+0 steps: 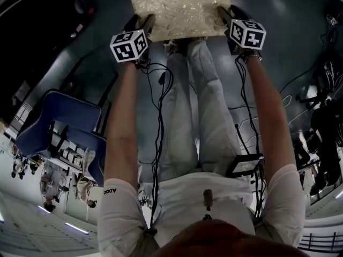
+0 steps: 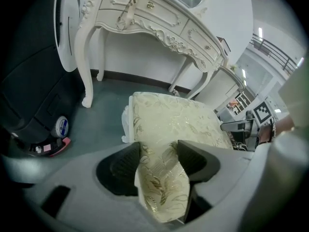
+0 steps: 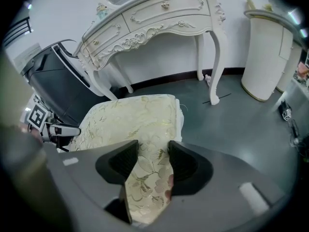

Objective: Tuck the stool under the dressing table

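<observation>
Out on the grey floor (image 3: 231,124), short of the table (image 3: 159,18), stood the stool (image 1: 179,7), its cream, gold-patterned seat square to the person and well clear of the opening between the table's front legs. Whether its feet were on the floor I could not tell.

Each gripper had a near corner of the seat. The left gripper (image 2: 159,163) was clamped on the left corner, with the fabric pinched between its dark pads. The right gripper (image 3: 152,163) was clamped the same way on the right corner. Both arms reached forward and down over the seat.

To my eye the stool was gripped and being taken to the table, not yet tucked. The next move called for both grips to hold while the stool went straight ahead, kept square, so its corners would pass between the curved legs and under the drawers.
</observation>
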A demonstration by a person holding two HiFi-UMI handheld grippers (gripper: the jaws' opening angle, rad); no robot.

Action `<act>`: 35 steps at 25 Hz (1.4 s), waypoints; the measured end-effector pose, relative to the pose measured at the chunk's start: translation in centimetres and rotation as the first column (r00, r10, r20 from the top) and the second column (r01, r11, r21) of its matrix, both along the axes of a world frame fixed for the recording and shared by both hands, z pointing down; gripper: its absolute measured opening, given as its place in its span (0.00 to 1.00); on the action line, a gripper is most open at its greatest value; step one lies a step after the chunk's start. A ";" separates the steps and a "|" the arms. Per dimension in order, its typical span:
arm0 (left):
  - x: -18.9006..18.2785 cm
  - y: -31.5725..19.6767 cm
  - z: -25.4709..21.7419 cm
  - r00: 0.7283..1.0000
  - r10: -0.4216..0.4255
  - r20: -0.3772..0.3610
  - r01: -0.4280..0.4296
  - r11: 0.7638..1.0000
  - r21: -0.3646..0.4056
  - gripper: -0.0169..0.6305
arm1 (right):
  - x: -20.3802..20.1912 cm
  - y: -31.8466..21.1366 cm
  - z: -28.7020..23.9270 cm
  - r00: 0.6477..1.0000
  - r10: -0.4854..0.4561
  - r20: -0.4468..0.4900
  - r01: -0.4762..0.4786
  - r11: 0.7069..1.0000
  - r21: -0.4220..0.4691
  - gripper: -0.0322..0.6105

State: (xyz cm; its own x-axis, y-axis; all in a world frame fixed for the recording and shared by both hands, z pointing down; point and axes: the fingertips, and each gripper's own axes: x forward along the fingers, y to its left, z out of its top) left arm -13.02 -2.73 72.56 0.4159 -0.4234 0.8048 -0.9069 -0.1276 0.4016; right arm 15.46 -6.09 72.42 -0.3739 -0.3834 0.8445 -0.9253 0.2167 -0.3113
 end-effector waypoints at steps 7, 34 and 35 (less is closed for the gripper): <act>-1.1 -4.1 -1.0 0.997 -0.071 0.033 0.071 0.997 0.013 0.43 | -1.4 -5.9 -1.1 0.998 -0.062 0.006 0.062 0.998 0.033 0.38; 1.0 -20.7 -0.9 0.999 -0.042 0.014 0.040 0.989 0.141 0.43 | 1.3 -20.4 -0.9 0.993 0.116 0.025 -0.119 0.981 0.151 0.37; 1.0 -21.7 -1.0 0.999 -0.038 0.015 0.035 0.987 0.155 0.43 | 1.3 -21.3 -1.0 0.992 0.122 0.026 -0.125 0.980 0.158 0.37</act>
State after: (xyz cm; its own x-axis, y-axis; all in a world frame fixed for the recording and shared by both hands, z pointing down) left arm -12.04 -24.42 71.58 0.3841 -0.5580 0.7356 -0.9189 -0.1534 0.3635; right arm 16.74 -27.36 71.39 -0.3282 -0.5562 0.7635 -0.9432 0.1487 -0.2971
